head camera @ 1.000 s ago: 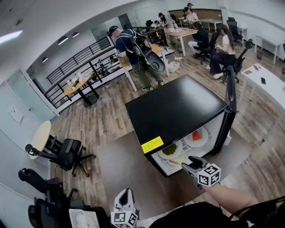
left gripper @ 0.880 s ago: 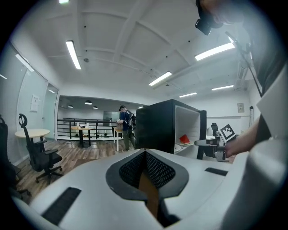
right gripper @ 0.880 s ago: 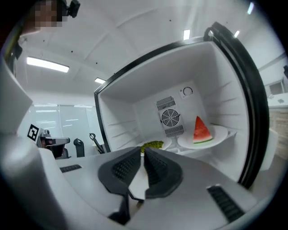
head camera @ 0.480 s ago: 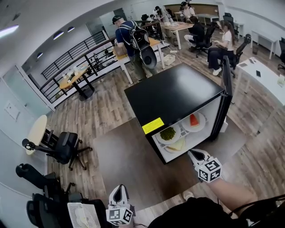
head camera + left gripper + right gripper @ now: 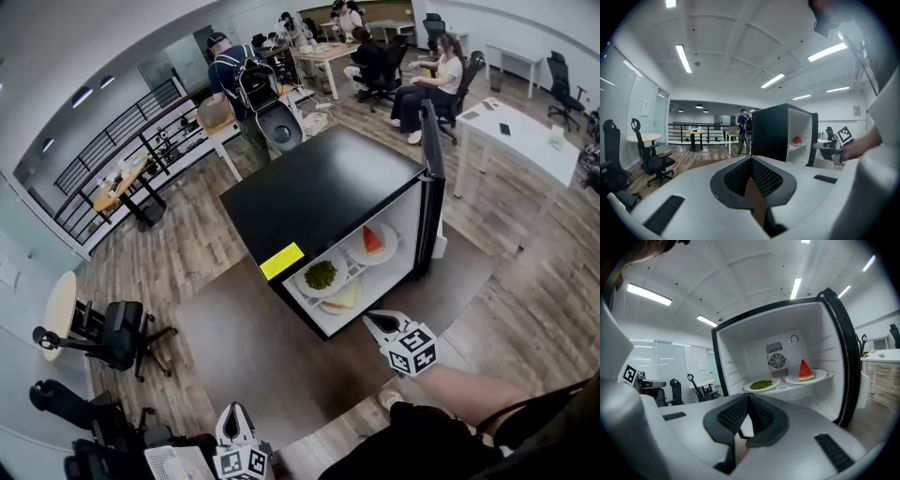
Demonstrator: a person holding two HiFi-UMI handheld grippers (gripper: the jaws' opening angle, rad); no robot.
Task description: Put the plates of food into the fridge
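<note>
The black mini fridge (image 5: 319, 202) stands on the floor with its door (image 5: 431, 187) swung open. On its upper shelf sit a plate of greens (image 5: 322, 276) and a plate with a watermelon slice (image 5: 373, 241). A plate of pale yellow food (image 5: 345, 298) lies on the shelf below. My right gripper (image 5: 373, 322) hangs just in front of the opening, shut and empty. In the right gripper view the greens (image 5: 761, 385) and watermelon (image 5: 805, 370) lie beyond my right gripper (image 5: 748, 401). My left gripper (image 5: 234, 417) stays low and near me, shut, holding nothing, with the fridge (image 5: 771, 133) ahead of it.
A brown mat (image 5: 234, 347) lies under and before the fridge. Office chairs (image 5: 117, 333) stand at the left, and a white table (image 5: 525, 141) at the right. A person with a backpack (image 5: 248, 89) and seated people (image 5: 412, 80) are far behind the fridge.
My right gripper has drawn back from the lower shelf and its jaws have gone from open to shut. The fridge now sits further left and higher in the head view.
</note>
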